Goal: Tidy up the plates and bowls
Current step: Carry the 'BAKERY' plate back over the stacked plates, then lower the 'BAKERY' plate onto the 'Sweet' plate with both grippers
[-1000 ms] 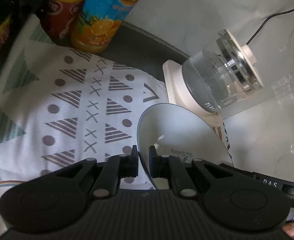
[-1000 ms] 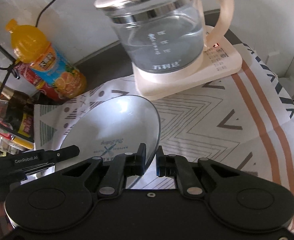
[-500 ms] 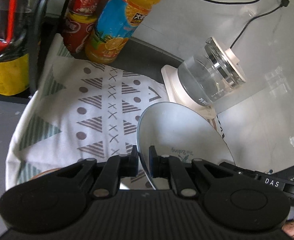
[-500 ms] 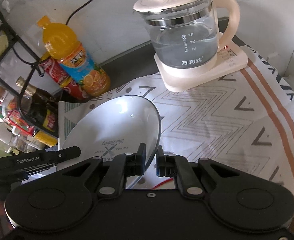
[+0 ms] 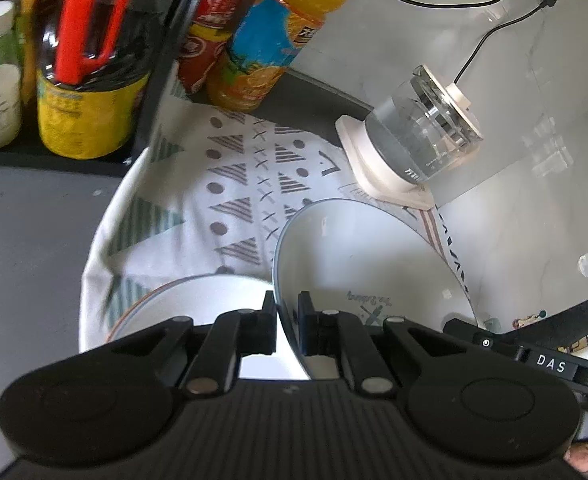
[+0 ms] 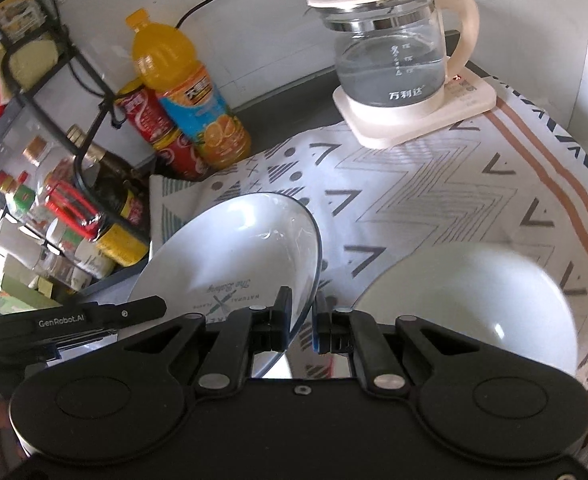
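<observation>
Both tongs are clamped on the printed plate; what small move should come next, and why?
Probably lower the printed plate toward the white bowl on the cloth. Left tongs and right tongs pinch opposite rims and hold it tilted above the cloth.

white plate [image 6: 237, 252], tilted, above cloth

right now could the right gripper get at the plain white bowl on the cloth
Probably not yet. The right gripper is shut on the rim of the printed plate, which the left gripper also clamps. The white bowl sits open on the patterned cloth just beside it, nothing over it.
</observation>
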Tool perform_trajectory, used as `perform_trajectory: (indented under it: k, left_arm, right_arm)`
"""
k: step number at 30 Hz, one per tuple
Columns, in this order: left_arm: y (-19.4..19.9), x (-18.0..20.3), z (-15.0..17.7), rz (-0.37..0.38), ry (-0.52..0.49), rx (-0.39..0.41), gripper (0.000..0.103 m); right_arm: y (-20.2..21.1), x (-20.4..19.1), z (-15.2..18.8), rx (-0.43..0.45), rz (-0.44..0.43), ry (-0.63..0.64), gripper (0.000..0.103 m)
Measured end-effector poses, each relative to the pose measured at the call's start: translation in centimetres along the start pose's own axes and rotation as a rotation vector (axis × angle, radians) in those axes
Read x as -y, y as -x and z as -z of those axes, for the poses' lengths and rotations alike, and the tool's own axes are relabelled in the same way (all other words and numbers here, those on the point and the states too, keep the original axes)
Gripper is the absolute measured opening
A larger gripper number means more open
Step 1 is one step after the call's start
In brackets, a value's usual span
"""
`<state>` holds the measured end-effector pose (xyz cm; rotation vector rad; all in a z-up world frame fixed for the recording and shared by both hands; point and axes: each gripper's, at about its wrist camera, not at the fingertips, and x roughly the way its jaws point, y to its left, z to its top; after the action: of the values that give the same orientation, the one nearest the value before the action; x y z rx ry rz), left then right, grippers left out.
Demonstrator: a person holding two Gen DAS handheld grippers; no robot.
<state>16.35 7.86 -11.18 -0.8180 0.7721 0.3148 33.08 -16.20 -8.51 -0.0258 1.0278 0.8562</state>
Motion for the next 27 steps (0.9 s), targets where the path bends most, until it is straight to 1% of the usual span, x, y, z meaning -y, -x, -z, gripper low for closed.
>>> perform_trajectory:
  k: [5,15,22,27]
  left_arm:
    - [1.2,-1.3,1.2,-0.006,-0.014,-0.012,0.008]
    - [1.9,-3.6,3.3,-0.035,-0.040,-0.051,0.008]
    - [1.5,-4.4,4.2,-0.055,-0.064,-0.076,0.008]
    - [0.9,-4.8,4.7,-0.064,-0.074,-0.093,0.009]
  right_arm:
    - [0.5,-1.5,1.9,0.001,0.004,0.008,0.010]
    - [0.1,-3.4,6.1,-0.035,0.012,0.014,0.011]
    - [-0.4,-3.8,8.3,-0.060,0.027,0.022,0.012]
    - [-0.8,-3.8,9.2,-0.075,0.043,0.027,0.012]
